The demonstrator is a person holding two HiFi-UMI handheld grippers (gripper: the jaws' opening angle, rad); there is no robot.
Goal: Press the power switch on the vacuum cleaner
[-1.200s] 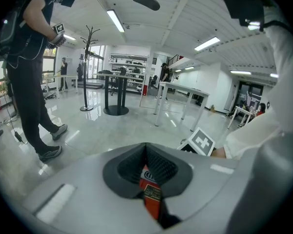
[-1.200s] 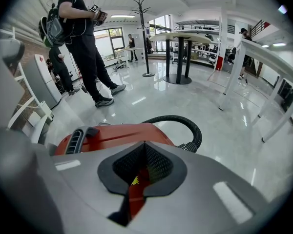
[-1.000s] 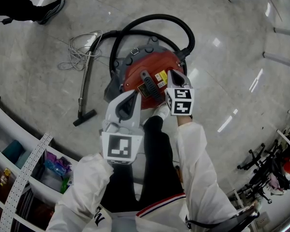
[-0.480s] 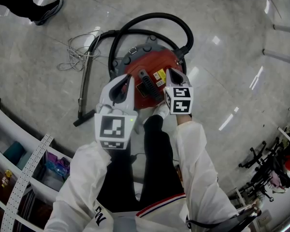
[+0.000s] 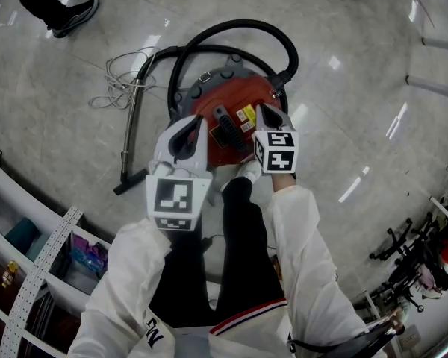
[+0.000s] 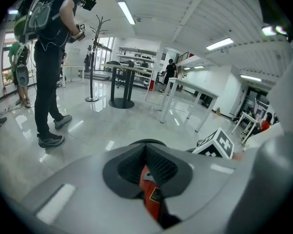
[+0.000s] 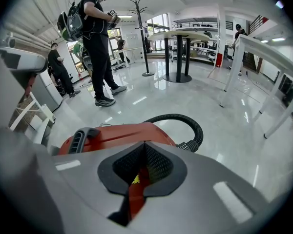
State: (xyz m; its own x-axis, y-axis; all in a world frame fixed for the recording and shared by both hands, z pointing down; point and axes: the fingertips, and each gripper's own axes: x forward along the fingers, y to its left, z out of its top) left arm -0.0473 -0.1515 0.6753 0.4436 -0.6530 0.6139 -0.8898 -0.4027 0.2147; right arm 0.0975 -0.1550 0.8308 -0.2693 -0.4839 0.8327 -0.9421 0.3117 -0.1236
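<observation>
Left gripper (image 5: 196, 123): jaws pressed together, nothing between them, over the near edge of the round red vacuum cleaner (image 5: 235, 95). Right gripper (image 5: 265, 112): jaws together too, empty, tip above the red lid just right of its black handle (image 5: 230, 127). Contact unclear. Switch not made out.

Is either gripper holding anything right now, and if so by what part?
Nothing is held. The left gripper and right gripper both have their jaws closed on nothing, over the red vacuum cleaner.

The yellow label (image 5: 247, 116) on the vacuum cleaner (image 5: 206, 112) is too small to read.
</observation>
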